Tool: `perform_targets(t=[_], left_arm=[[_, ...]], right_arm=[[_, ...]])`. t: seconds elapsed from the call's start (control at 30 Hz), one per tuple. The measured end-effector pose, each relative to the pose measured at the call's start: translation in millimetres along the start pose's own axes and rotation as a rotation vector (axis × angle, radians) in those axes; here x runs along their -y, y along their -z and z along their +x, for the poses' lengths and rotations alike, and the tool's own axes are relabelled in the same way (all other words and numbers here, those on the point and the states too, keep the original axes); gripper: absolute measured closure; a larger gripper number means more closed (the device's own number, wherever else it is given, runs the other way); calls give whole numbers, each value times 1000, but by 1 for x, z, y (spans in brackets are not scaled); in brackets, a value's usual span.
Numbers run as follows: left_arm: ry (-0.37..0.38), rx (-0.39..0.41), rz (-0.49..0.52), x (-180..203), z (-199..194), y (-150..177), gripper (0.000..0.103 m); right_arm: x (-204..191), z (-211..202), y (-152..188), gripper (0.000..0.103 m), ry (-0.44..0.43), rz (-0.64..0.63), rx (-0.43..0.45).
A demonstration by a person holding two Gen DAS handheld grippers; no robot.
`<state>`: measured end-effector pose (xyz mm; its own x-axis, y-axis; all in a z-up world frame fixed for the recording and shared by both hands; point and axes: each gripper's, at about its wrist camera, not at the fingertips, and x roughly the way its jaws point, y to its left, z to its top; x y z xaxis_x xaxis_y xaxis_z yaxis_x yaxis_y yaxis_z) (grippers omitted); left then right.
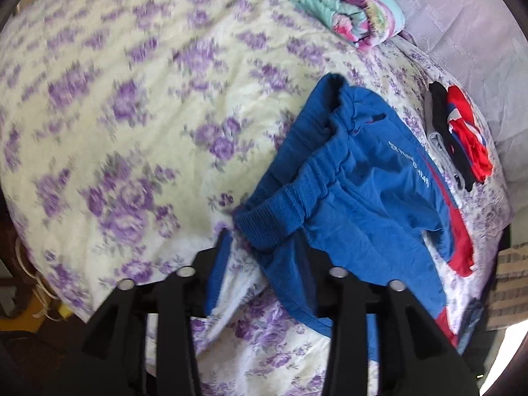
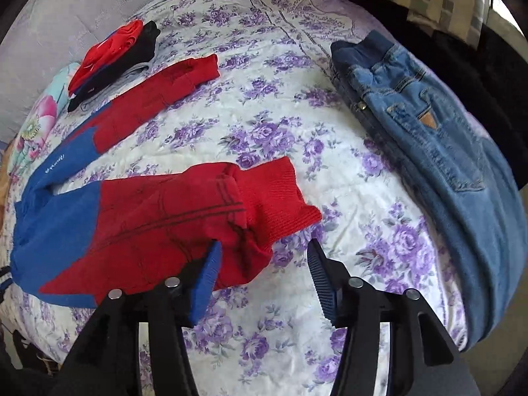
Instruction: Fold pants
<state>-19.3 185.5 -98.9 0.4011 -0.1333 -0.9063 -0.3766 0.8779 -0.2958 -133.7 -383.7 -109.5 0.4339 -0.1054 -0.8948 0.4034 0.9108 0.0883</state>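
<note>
Blue and red pants lie spread on a floral bedspread. In the left wrist view their blue waistband (image 1: 287, 204) is bunched up just ahead of my left gripper (image 1: 264, 250), which is open with the waistband's lower fabric between and over its fingers. In the right wrist view the near red leg cuff (image 2: 264, 204) lies between the fingers of my right gripper (image 2: 264, 257), which is open. The far red leg (image 2: 165, 92) stretches toward the back left.
A stack of folded red, black and grey clothes (image 2: 112, 59) sits at the back left. Folded blue jeans (image 2: 429, 138) lie on the right. A rolled colourful quilt (image 1: 346, 6) lies at the bed's head. The bed edge (image 1: 488, 237) drops off to the right.
</note>
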Motion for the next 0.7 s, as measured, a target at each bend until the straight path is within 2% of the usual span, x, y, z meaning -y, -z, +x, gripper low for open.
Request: perform_targets(t=[0.03, 0.1, 0.13, 0.2, 0.3, 0.37, 0.43, 0.53, 0.63, 0.7], left_arm=[[-5, 16, 17, 2, -5, -1, 49], [-15, 36, 53, 9, -12, 0, 48], [-19, 40, 69, 12, -14, 1, 47], [-26, 56, 113, 22, -18, 4, 43], [-52, 89, 215, 44, -23, 13, 32], [-61, 103, 286, 60, -24, 20, 23], [-62, 109, 363, 74, -23, 29, 21], [-66, 108, 455, 90, -16, 40, 20], [-76, 86, 517, 97, -1, 47, 19], [-139, 68, 547, 95, 15, 48, 19]], right_arm=[[-5, -7, -2, 45, 24, -26, 7], [-19, -22, -6, 27, 98, -93, 34], [-27, -31, -7, 25, 125, -124, 55], [-41, -48, -9, 18, 128, -180, 96], [-56, -66, -15, 12, 111, -225, 147], [-59, -77, -18, 11, 65, -225, 183], [-58, -87, -21, 11, 9, -195, 227], [-59, -97, -26, 11, -134, -126, 303], [-84, -81, -26, 11, -219, -142, 261], [-106, -62, -23, 11, -238, -197, 217]])
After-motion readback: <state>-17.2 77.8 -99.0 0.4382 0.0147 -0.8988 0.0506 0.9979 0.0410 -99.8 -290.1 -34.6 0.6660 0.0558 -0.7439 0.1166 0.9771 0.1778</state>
